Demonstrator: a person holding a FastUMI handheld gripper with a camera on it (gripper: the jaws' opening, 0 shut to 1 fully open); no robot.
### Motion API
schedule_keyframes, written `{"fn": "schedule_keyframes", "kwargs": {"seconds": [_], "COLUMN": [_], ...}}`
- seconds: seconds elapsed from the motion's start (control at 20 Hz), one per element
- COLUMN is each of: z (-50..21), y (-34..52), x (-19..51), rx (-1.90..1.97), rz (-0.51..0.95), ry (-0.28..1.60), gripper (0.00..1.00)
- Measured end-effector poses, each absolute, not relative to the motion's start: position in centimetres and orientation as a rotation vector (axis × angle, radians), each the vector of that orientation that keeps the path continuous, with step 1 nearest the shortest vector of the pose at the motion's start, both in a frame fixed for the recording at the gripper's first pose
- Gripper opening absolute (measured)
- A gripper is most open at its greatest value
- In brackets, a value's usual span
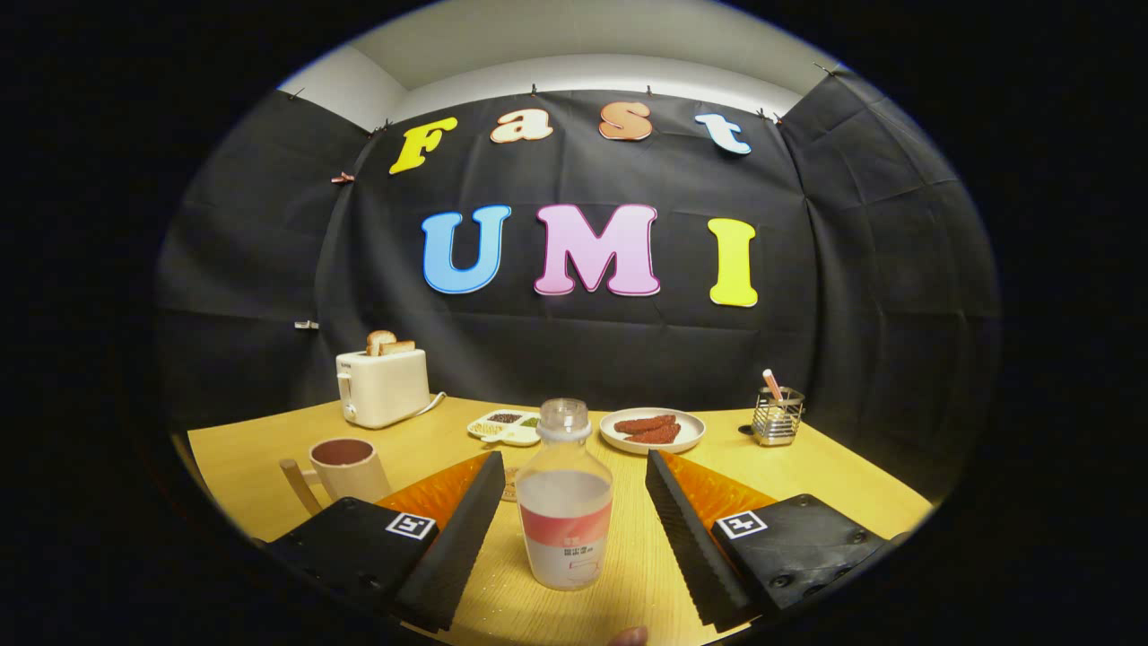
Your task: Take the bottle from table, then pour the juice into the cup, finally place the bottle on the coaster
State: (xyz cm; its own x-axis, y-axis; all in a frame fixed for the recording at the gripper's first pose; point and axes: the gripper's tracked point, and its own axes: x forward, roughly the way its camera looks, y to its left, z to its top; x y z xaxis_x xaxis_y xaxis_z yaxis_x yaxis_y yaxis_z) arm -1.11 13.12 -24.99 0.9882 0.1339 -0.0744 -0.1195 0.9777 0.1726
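- The bottle stands upright on the worktop, between the jaws, bare wood on either side.
- Jaws spread wide, touching nothing.
- The cup sits left, beside one finger.

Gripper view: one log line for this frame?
phase: pre-grasp | hand-held gripper: open, fingers either side of bottle, not touching | bottle: upright on table, uncapped | cup: left of the fingers

Tool-mounted fisheye, low over the table, facing forward — bottle close ahead
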Motion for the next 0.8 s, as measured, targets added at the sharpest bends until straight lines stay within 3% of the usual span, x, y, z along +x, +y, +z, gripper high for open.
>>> {"fn": "schedule_keyframes", "kwargs": {"seconds": [0.4, 0.6, 0.8], "z": [-29.1, -29.8, -25.3], "y": [14.1, 13.9, 12.8], "x": [0.9, 1.9, 2.1], "rx": [0.204, 0.184, 0.081], "rz": [0.062, 0.025, -0.014], "ry": [0.135, 0.193, 0.232], "gripper": [0.97, 0.77, 0.74]}}
